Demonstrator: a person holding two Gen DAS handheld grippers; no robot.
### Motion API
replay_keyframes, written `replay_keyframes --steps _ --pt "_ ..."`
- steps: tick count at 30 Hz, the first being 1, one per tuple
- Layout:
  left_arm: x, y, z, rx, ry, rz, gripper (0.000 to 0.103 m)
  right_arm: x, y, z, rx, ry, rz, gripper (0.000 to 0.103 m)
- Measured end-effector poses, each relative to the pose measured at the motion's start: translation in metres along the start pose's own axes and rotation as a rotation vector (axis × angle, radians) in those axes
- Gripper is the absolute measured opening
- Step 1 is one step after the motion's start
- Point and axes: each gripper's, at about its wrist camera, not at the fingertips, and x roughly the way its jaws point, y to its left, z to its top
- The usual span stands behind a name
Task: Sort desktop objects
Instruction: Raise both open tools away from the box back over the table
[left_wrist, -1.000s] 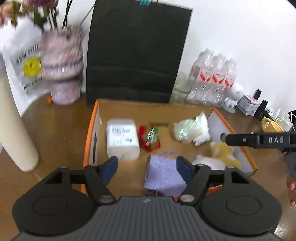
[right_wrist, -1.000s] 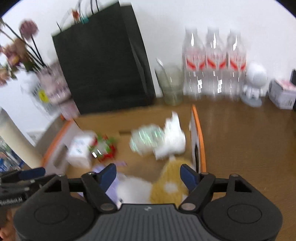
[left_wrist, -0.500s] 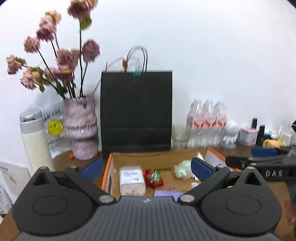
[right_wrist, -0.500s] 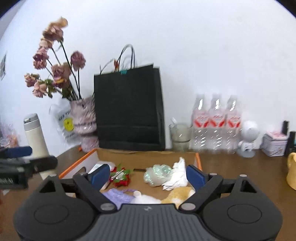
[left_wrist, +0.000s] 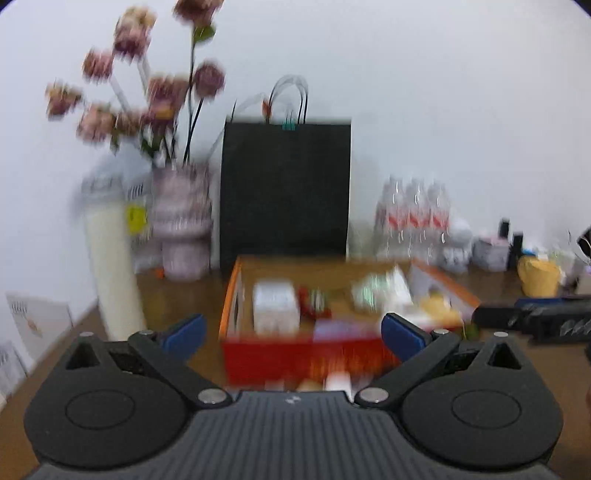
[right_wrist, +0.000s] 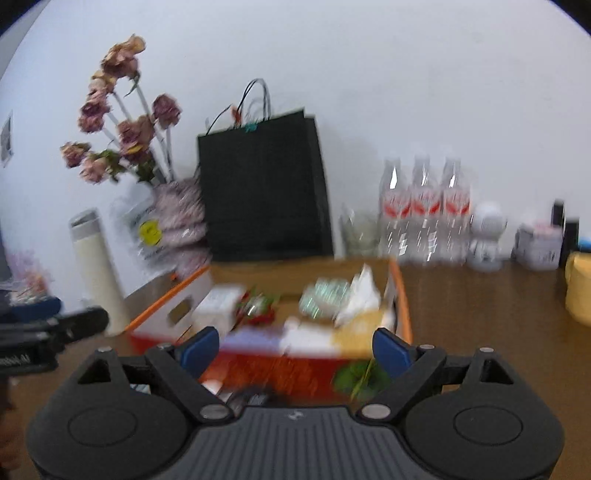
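On the brown tabletop (right_wrist: 480, 314) an orange-edged box (left_wrist: 231, 295) holds small items, while the left hand-held gripper (left_wrist: 291, 332) and right hand-held gripper (right_wrist: 295, 347), jaws just widened, gape empty.

1. Ahead of my left gripper (left_wrist: 291, 334) with its blue pads, I saw a red-fronted, orange-edged box (left_wrist: 306, 360).
2. Behind the box stood a black bag (left_wrist: 284, 188).
3. Left of it, a mottled pink vase (left_wrist: 183, 221) and a cream flask (left_wrist: 110, 273).

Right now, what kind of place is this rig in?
Probably a home or office desk, not a lab: a wooden tabletop against a white wall, holding a vase of dried flowers, a black paper bag, water bottles and an orange box of small items.
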Motion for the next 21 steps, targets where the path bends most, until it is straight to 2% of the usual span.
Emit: replay_keyframes --steps 1,5,9,15,21 --pt "-0.007 0.004 -0.009 -0.017 0.028 0.003 0.103 -0.008 0.001 -0.007 -0.002 0.008 0.021 0.09" --pt "-0.036 0.018 -0.047 -0.051 0.073 0.005 0.103 -0.035 0.009 -0.041 0.006 0.056 0.0 0.09" --pt "-0.06 0.03 -0.071 -0.053 0.11 0.052 0.103 -0.059 0.014 -0.066 -0.038 0.093 -0.064 0.09" --pt "-0.083 0.037 -0.077 -0.104 0.125 0.048 0.103 -0.088 0.019 -0.091 -0.037 0.116 -0.062 0.09" --pt "-0.089 0.016 -0.076 -0.063 0.13 -0.033 0.103 -0.099 0.031 -0.106 -0.065 0.146 -0.043 0.09"
